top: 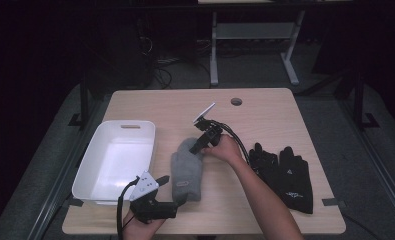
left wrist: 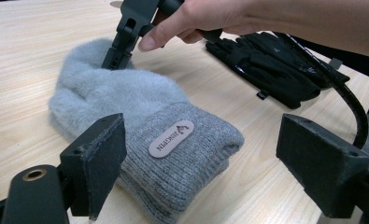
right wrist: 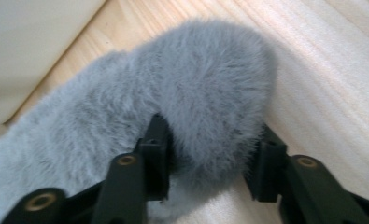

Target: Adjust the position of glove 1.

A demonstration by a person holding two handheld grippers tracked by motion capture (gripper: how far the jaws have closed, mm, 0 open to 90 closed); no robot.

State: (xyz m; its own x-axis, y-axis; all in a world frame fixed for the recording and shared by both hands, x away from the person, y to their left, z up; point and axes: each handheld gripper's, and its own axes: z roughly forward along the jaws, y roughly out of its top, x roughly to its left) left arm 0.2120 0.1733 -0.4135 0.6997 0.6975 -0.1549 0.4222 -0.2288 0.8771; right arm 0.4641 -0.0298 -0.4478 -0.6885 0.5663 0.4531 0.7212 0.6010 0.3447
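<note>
At the table's nine o'clock side stood a white bin, with nothing visible inside. Just beside its right wall lay a grey mitten, cuff toward six o'clock and fluffy tip toward twelve o'clock, flat on the table.

The left gripper was held low near the six o'clock edge, beside the cuff. Its jaws stood wide apart, one on each side of the ribbed cuff in the left gripper view, touching nothing.

The right gripper had its jaws spread around the fluffy tip. Fur pressed against the inner faces, yet the gap was still broad; a firm grip could not be confirmed. The right hand tilted the tool down toward seven o'clock.

At the three o'clock side lay black gloves, well apart from both grippers.

Judged progress: early. The mitten remained on the table, not lifted, and the bin held nothing. Remaining steps were probably closing on tip and cuff, lifting, and transfer toward the bin at nine o'clock; the gloves were untouched.
</note>
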